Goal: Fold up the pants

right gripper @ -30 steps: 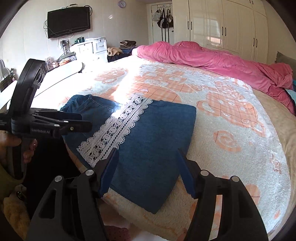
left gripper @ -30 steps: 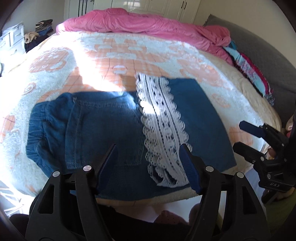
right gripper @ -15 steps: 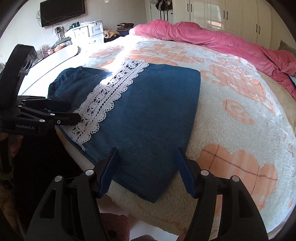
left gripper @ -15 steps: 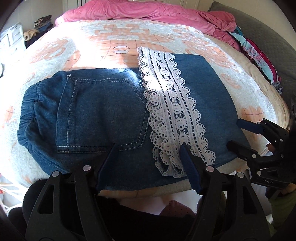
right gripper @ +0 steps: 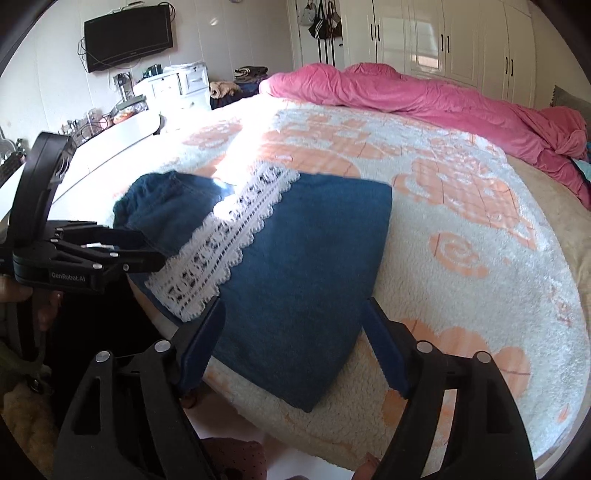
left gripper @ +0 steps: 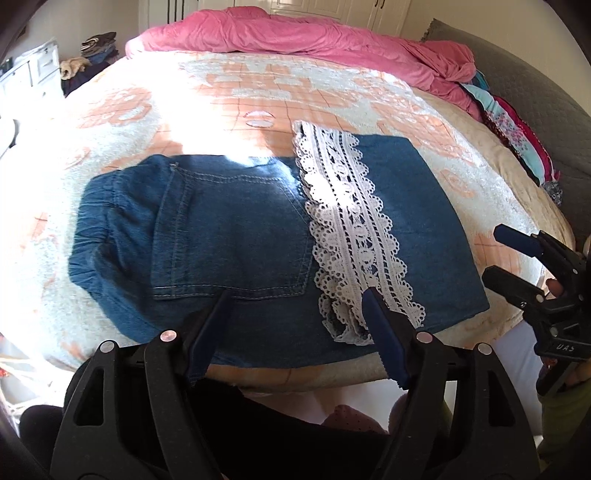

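Blue denim pants lie flat on the bed near its front edge, legs folded back over the body so the white lace hem runs across the middle. In the right wrist view the pants show with the lace hem at the left. My left gripper is open and empty, above the pants' near edge. My right gripper is open and empty, above the folded end. Each gripper also shows in the other view, the right one and the left one.
The bed carries a white and orange fleece blanket. A pink duvet is bunched at the far side. A grey headboard stands at the right. A white dresser and a wall TV stand beyond the bed.
Both grippers have pulled back and up from the pants, so the bed looks farther away. The pants have not moved. Both grippers stay open.
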Demonstrator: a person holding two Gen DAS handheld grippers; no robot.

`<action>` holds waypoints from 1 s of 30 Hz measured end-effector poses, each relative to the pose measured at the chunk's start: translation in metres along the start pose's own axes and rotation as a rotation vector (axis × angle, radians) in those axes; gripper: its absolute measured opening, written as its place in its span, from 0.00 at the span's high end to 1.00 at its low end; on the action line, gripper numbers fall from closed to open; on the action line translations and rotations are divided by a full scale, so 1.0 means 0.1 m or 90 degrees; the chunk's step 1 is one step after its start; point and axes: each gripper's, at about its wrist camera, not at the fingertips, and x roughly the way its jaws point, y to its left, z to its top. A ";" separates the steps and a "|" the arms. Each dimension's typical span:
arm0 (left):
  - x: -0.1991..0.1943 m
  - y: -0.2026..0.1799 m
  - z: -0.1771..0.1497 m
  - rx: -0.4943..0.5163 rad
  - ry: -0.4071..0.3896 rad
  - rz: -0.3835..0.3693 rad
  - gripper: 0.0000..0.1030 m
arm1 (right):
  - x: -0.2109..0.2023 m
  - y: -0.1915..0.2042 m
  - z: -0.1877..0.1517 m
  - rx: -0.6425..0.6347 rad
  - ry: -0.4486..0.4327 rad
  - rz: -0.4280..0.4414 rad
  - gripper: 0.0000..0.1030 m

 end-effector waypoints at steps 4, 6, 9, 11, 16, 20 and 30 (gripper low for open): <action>-0.10 0.08 0.01 -0.013 -0.012 0.005 0.33 | -0.03 0.08 0.16 -0.019 -0.016 0.006 0.23; -0.14 0.13 0.01 -0.022 -0.018 0.009 0.30 | -0.03 0.13 0.25 -0.029 -0.024 0.011 0.20; -0.19 0.23 0.01 -0.037 -0.025 0.018 0.27 | -0.01 0.16 0.40 -0.035 -0.030 0.017 0.17; -0.22 0.30 0.00 -0.048 -0.028 0.022 0.26 | 0.03 0.20 0.52 -0.042 -0.033 0.022 0.16; -0.26 0.48 -0.01 -0.077 -0.031 0.035 0.23 | 0.15 0.36 0.83 -0.074 -0.043 0.039 0.15; -0.27 0.64 -0.02 -0.101 -0.031 0.042 0.22 | 0.33 0.55 1.07 -0.101 -0.027 0.082 0.15; -0.20 1.02 -0.04 -0.159 -0.022 0.050 0.20 | 1.00 1.00 1.50 -0.180 0.040 0.156 0.15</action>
